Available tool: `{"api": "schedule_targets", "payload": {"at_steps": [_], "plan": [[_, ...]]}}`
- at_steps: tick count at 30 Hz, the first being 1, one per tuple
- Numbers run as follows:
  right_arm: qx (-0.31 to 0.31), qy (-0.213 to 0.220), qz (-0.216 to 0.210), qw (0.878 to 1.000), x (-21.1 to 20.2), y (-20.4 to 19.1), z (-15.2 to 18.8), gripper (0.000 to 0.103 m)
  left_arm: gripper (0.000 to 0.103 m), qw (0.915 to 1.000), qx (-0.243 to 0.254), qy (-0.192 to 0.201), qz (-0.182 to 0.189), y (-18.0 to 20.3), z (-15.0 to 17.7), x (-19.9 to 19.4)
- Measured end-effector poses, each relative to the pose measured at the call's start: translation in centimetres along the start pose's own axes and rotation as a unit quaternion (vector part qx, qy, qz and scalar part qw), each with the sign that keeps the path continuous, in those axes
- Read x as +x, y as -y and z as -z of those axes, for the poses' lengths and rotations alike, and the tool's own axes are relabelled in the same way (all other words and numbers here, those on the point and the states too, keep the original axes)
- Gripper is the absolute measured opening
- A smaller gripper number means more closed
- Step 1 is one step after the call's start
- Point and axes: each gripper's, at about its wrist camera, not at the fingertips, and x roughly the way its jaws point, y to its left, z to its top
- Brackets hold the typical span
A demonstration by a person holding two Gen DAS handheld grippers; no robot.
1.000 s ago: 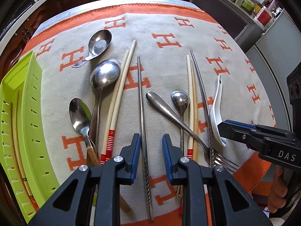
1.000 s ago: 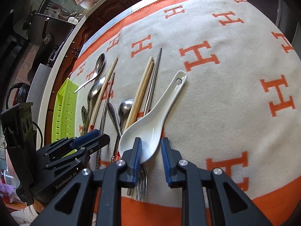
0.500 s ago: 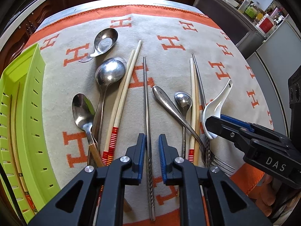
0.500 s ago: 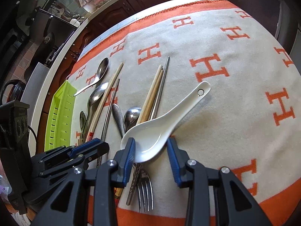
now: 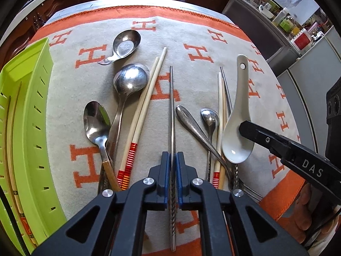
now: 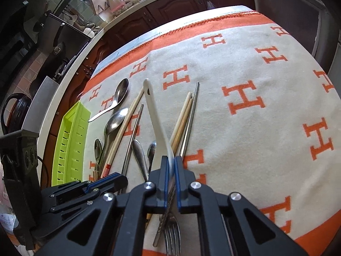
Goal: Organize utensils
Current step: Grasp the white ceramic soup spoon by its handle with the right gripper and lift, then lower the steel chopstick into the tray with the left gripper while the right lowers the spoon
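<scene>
Basically both clamped: left gripper (image 5: 173, 160) on thin, slick steel chopstick (image 5: 171, 111); right gripper (image 6: 170, 166) on brittle ceramic spoon (image 6: 156, 125), bowl edge. Regrip chopstick mid-shaft.

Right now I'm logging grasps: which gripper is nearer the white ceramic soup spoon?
Right. The right gripper clamps the white ceramic soup spoon; the left gripper grips a metal chopstick beside it.
</scene>
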Motion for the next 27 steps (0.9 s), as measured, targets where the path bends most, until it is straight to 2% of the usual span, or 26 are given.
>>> {"api": "schedule_targets", "payload": {"at_steps": [8, 14, 27], "plan": [[0.02, -0.001, -0.012, 1.0, -1.3, 0.6, 0.0, 0.005, 0.003, 0.9991, -0.028, 0.03, 0.011, -1.7, -0.2, -2.4], [-0.009, 0.006, -0.024, 1.0, -2.6, -1.6, -0.7, 0.005, 0.003, 0.9971, -0.027, 0.068, 0.021, -2.3, 0.0, -5.9], [-0.051, 0.013, -0.042, 0.998, -3.9, -5.5, -1.5, 0.005, 0.003, 0.9961, -0.01, 0.081, 0.033, -2.3, 1.4, -7.8]]}}
